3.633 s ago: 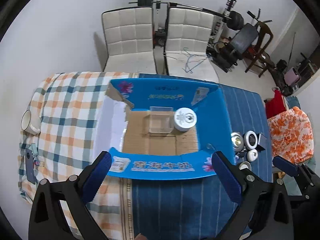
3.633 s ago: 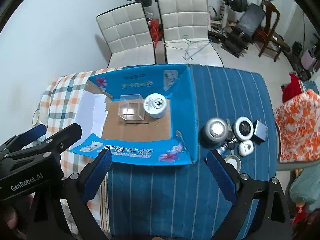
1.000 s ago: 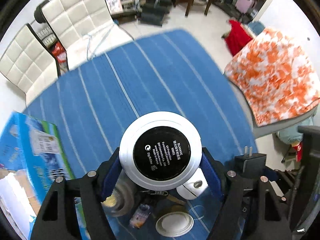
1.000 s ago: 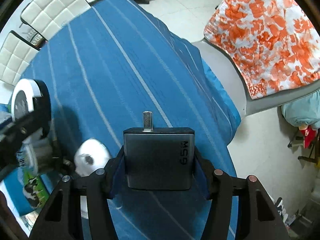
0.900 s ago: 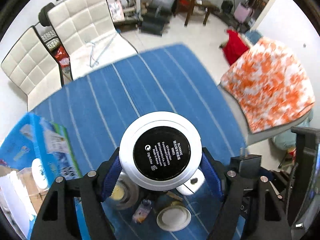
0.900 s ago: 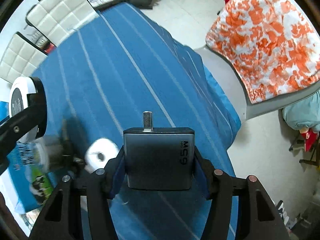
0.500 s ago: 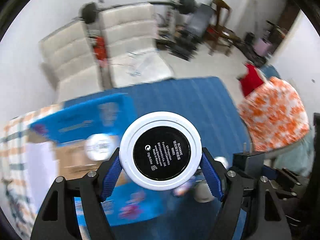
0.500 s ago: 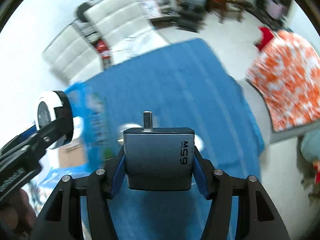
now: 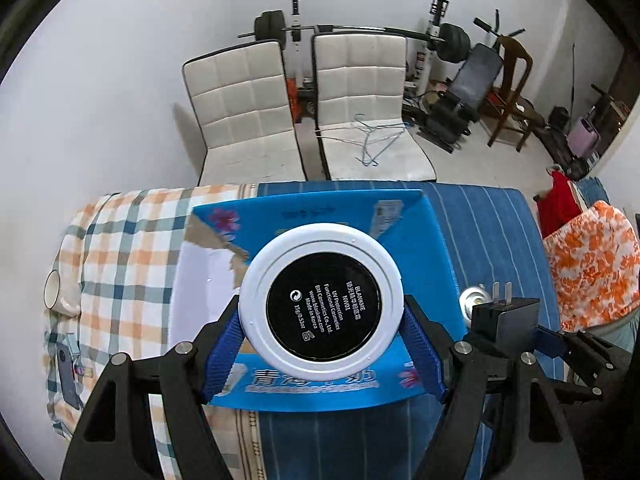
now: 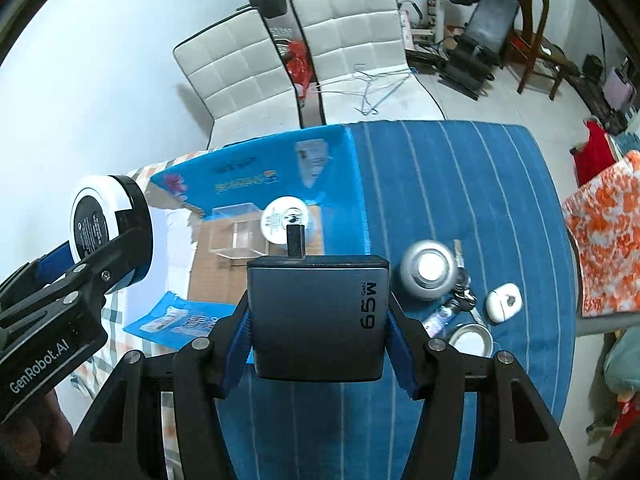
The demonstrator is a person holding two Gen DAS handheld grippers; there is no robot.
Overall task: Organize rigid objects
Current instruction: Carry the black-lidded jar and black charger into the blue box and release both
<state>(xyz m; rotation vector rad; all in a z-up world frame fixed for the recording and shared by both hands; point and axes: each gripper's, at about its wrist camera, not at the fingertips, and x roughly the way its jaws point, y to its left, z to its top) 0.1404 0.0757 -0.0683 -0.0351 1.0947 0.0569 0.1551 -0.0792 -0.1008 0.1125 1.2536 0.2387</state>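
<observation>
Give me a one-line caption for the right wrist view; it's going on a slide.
Right gripper clamps a grey 65W charger above the blue-striped tablecloth, facing the open blue box.

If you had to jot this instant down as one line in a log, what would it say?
left tool shut on round compact | right tool shut on charger | both above blue box

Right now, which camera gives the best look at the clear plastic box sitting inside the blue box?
The right wrist view: the clear plastic box shows in the open, inside the blue box beside a white jar. In the left wrist view the round compact held by the left gripper hides it completely.
</observation>
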